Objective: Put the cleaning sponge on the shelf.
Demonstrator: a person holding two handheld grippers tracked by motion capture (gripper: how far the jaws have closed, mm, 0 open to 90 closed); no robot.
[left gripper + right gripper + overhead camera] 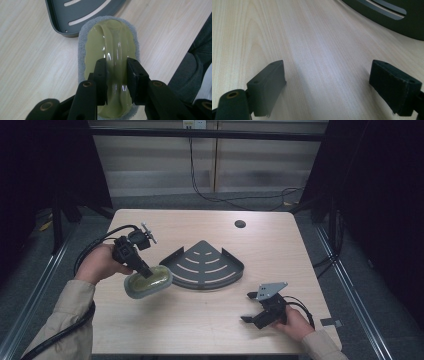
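Jaws of the left gripper (116,75) press from both sides on the clear arched handle of a scrubber (110,47), an olive-yellow oval body backed by a grey pad that shows as a rim all around it. In the left gripper view the handle runs straight up between the two black pads, and the scrubber stretches away from them, its far end just short of the rack (75,15). In the high view the left gripper (146,270) slants down from the left hand (100,262) onto the scrubber (148,281), which is tilted, with its shadow on the table (200,320) below it. Whether its lower edge touches the wood cannot be told. A thick black cable loops from this gripper back along the beige sleeve.

Just to the right of the scrubber lies the rack (204,265), a dark fan-shaped tray with curved slots and a low rim.

Well apart from it, near the table's front edge, the right gripper (248,307) rests low in the right hand (292,322), with a grey plate on top. Its jaws stand wide apart with nothing between them; the right gripper view shows bare wood in the gap and the rack's (392,17) edge at the upper right.
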